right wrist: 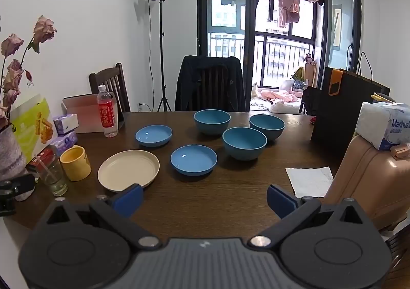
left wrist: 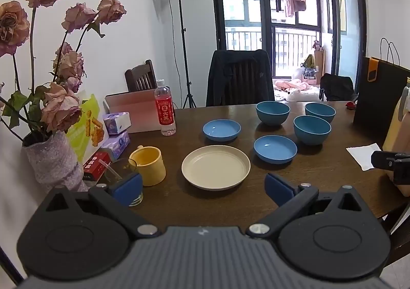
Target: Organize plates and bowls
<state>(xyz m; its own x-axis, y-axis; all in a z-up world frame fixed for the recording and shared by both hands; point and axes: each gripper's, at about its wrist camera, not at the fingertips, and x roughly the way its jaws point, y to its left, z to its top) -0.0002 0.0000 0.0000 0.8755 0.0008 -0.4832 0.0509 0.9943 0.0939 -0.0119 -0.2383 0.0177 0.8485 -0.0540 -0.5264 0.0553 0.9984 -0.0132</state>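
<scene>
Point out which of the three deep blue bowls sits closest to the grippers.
The front deep bowl, just right of the nearer shallow blue dish. The other two deep bowls stand behind it, toward the chair.

Both tilt downward, side by side: the left gripper and right gripper hang with jaws spread wide, empty.
</scene>
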